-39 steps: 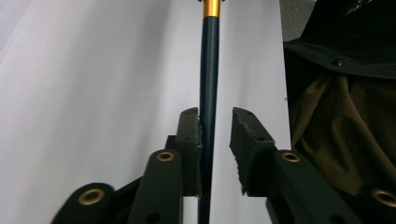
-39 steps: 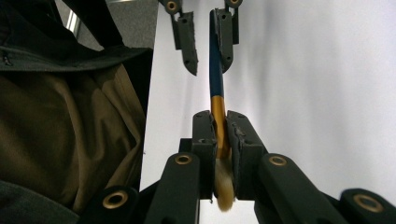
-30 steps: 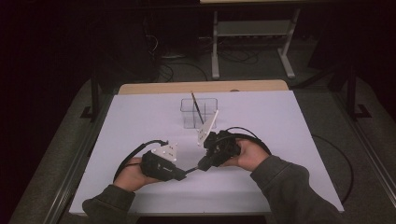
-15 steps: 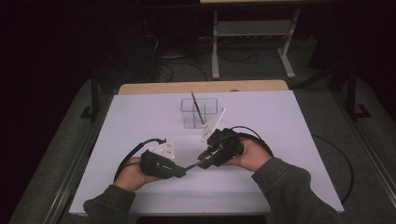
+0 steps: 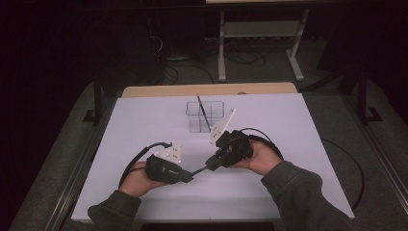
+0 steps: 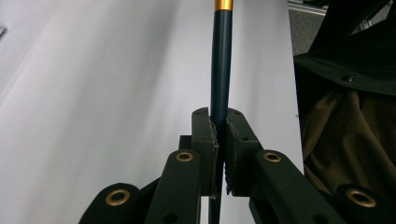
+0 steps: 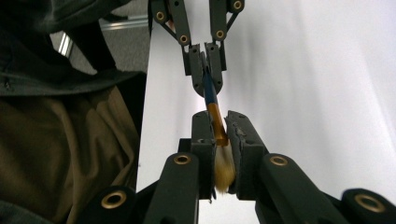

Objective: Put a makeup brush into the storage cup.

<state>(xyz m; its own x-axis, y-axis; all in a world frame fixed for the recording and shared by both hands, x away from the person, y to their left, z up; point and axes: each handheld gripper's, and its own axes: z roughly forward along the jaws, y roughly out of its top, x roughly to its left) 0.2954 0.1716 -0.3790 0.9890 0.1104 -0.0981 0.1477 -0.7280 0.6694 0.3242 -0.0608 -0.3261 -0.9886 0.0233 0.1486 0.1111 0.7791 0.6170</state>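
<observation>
Left gripper (image 5: pixel 192 174), high view lower centre, pinches a dark-blue, gold-ferruled paintbrush (image 5: pixel 199 170); right gripper (image 5: pixel 211 162) meets it. Clear plastic box (image 5: pixel 206 116), upper centre, holds one dark brush.

Left gripper view: jaws pressed on the handle.

Right gripper view: jaws clamp ferrule and bristles; judged risk: crushed, splayed bristles, or the brush slipping during handover.

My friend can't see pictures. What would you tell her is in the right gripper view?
Two black fingers of the right gripper close on a paintbrush at its gold band, with pale bristles poking toward the camera. Farther off, the left gripper pinches the brush's blue handle above a white table. A dark sleeve shows at the left.
</observation>
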